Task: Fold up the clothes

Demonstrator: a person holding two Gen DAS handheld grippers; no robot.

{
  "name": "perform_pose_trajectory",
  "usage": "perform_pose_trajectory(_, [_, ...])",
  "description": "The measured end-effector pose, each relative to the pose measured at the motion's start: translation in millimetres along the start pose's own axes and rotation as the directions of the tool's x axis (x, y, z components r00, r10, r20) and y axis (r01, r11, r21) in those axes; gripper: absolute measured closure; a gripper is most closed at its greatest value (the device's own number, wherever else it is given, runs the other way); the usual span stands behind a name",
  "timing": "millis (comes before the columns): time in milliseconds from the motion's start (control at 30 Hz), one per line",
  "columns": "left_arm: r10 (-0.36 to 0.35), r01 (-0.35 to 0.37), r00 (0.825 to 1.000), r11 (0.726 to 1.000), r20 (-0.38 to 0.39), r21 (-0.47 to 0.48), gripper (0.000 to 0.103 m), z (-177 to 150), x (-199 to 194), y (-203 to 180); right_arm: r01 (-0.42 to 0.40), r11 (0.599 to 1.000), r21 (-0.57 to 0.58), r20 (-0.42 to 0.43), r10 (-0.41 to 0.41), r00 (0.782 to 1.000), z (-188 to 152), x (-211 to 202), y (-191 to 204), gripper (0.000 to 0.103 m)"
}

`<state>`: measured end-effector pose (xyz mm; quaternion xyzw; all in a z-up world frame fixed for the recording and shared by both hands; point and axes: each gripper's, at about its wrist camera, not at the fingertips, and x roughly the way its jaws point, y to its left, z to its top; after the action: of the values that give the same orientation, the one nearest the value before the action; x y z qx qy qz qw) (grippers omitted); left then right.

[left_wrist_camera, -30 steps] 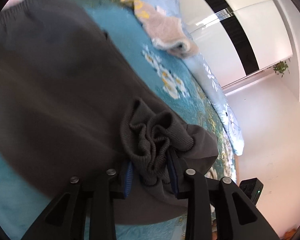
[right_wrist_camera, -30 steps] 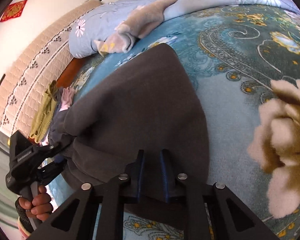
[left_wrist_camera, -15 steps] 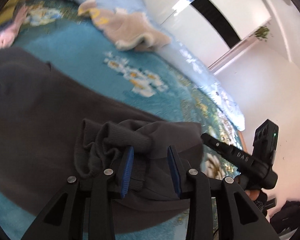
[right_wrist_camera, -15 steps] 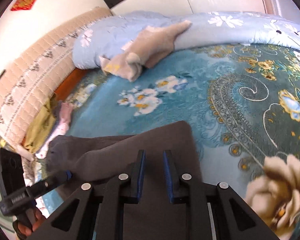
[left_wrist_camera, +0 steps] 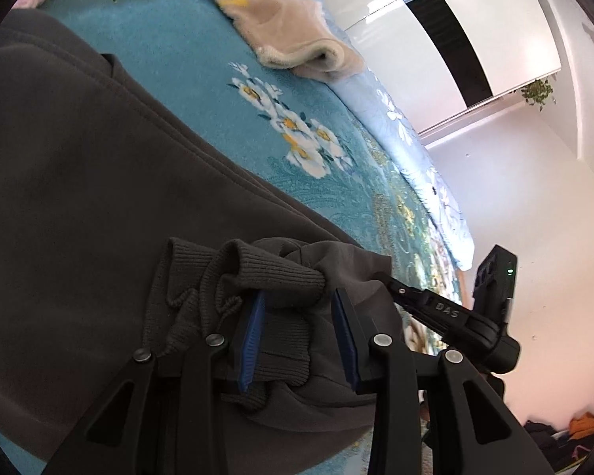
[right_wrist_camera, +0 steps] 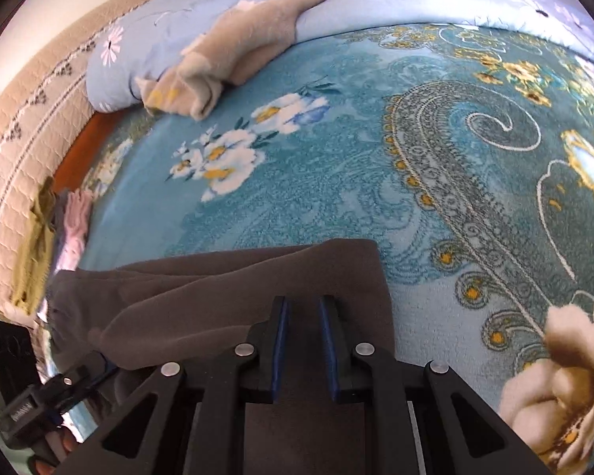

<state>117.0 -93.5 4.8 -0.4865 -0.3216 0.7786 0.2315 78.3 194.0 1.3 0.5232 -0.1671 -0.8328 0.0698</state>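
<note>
Sweatpants (left_wrist_camera: 99, 182), dark grey, are spread over the teal floral bedspread (right_wrist_camera: 336, 182). Their ribbed cuff (left_wrist_camera: 273, 277) is bunched and clamped between the blue pads of the left gripper (left_wrist_camera: 297, 316). The other edge is pinched by the right gripper (right_wrist_camera: 301, 340), its jaws nearly together. A beige fleece blanket (right_wrist_camera: 241, 51) is draped against the pale blue pillow (right_wrist_camera: 150, 55).

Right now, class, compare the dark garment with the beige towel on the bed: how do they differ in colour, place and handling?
The garment is dark grey-brown; the towel is beige with yellow patches. The garment lies on the teal blanket nearest the cameras; the towel lies farther off, partly on the pale blue quilt. The left claw has the garment's ribbed edge between its pads; nothing grips the towel. Both are soft cloth, lying rumpled.
</note>
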Motion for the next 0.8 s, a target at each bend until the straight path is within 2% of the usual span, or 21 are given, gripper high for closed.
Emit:
perform_pose_trajectory(67, [-0.029,0.029,1.000,1.000,0.008,-0.007,0.067,-4,-11,1,0.011,1.000,0.009,0.004,-0.011,1.000,-1,-3,2,0.083])
perform_pose_trajectory(167, [-0.094,0.096,0.994,0.995,0.063,-0.029,0.067,-11,-40,10,0.005,0.999,0.038,0.056,-0.007,0.998,-12,-24,6,0.082])
perform_pose_trajectory(267, [-0.171,0.193,0.968,0.975,0.182,-0.110,0.067,-17,-83,34,-0.016,0.999,0.037,0.135,0.011,0.991,-31,-50,9,0.081])
perform_pose_trajectory(333, [-0.174,0.214,0.950,0.968,0.259,-0.134,0.067,-20,-114,50,-0.034,0.998,0.048,0.180,0.024,0.983,-47,-66,5,0.079])
perform_pose_trajectory(467, [-0.063,0.141,0.915,0.975,0.400,-0.169,0.066,-30,-168,82,-0.033,0.994,0.106,0.213,0.010,0.977,-72,-84,-10,0.076])
perform_pose_trajectory(600, [0.021,0.137,0.889,0.941,0.457,-0.309,0.063,-37,-193,129,-0.012,0.992,0.122,0.217,-0.015,0.976,-87,-96,-13,0.075])
perform_pose_trajectory(733, [0.093,0.112,0.882,0.911,0.462,-0.397,0.058,-36,-196,155,0.004,0.992,0.130,0.218,-0.032,0.975,-94,-102,-8,0.075])
perform_pose_trajectory(800, [0.113,0.106,0.884,0.897,0.454,-0.429,0.049,-33,-193,165,0.004,0.991,0.132,0.215,-0.033,0.976,-95,-101,-5,0.075])
